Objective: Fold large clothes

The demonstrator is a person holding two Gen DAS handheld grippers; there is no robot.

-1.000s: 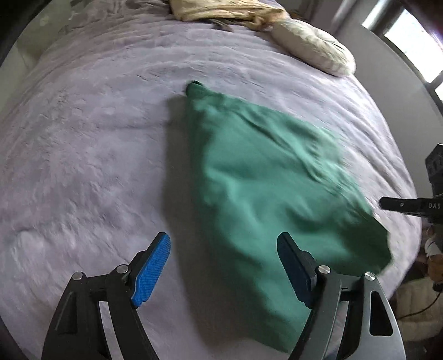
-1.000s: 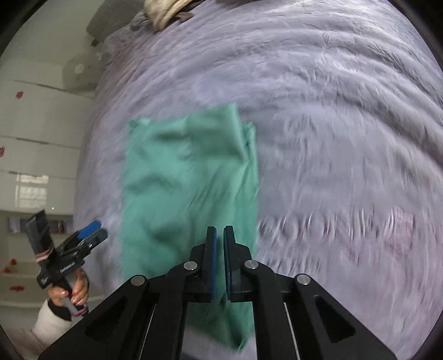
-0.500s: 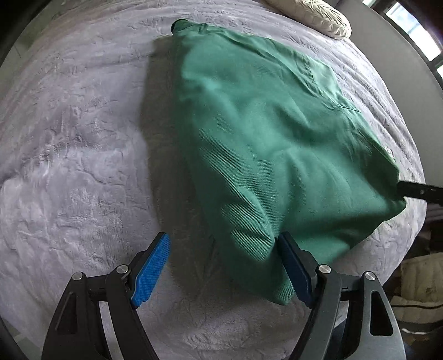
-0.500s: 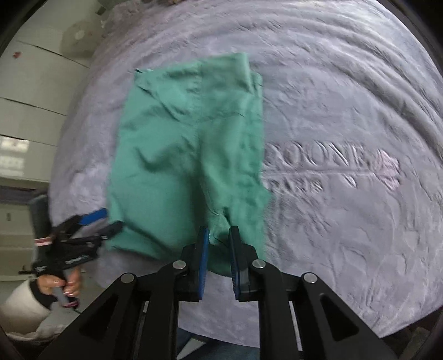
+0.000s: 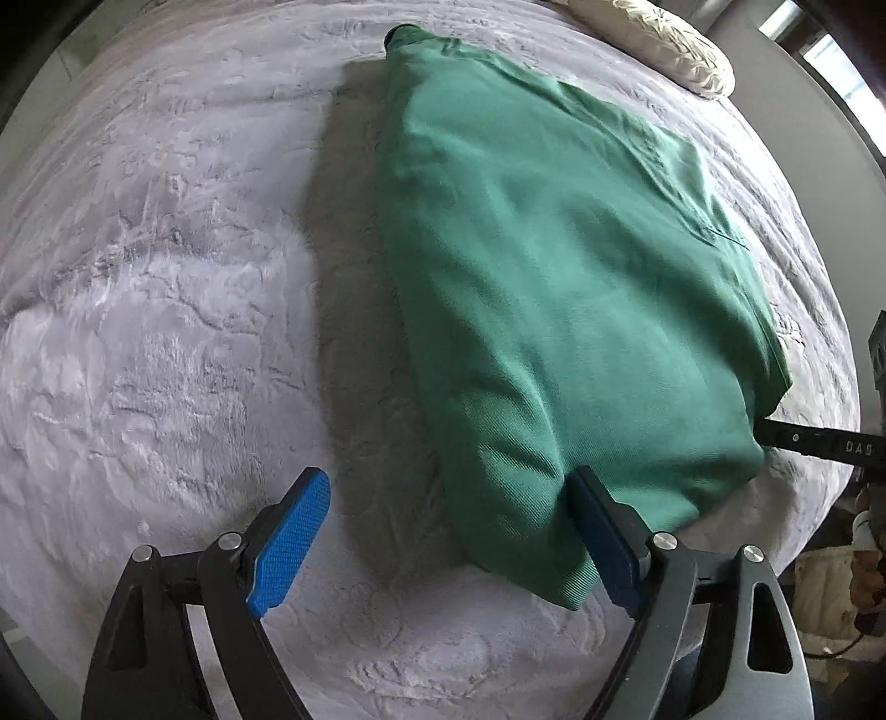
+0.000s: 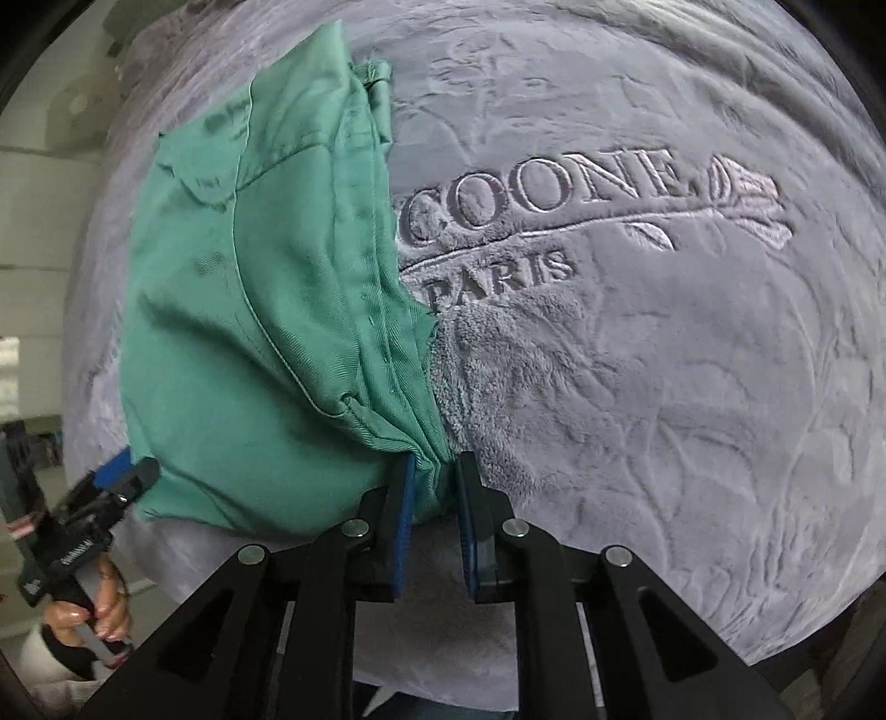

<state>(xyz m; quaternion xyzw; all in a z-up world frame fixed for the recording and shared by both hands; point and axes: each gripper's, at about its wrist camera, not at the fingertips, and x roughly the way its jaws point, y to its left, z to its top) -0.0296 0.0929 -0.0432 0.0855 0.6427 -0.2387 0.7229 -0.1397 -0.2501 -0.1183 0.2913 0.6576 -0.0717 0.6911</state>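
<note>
A large green garment point(image 5: 565, 266) lies folded lengthwise on a grey plush bed cover point(image 5: 166, 288). My left gripper point(image 5: 448, 531) is open, low over the cover at the garment's near left corner, its right finger touching the cloth edge. In the right wrist view the garment point(image 6: 266, 310) shows seams and a pocket. My right gripper point(image 6: 434, 493) has its jaws partly apart with a bunched corner of the garment between them. The right gripper also shows in the left wrist view point(image 5: 819, 443) at the garment's right corner.
A cream pillow point(image 5: 653, 44) lies at the far right of the bed. The cover carries embroidered lettering point(image 6: 548, 210) right of the garment. The bed's near edge runs just below both grippers. White cabinets point(image 6: 33, 221) stand beyond the bed's left side.
Both grippers have come down and closer to the bed. The garment has settled from hanging onto the cover. The right jaws have opened from shut to partly apart.
</note>
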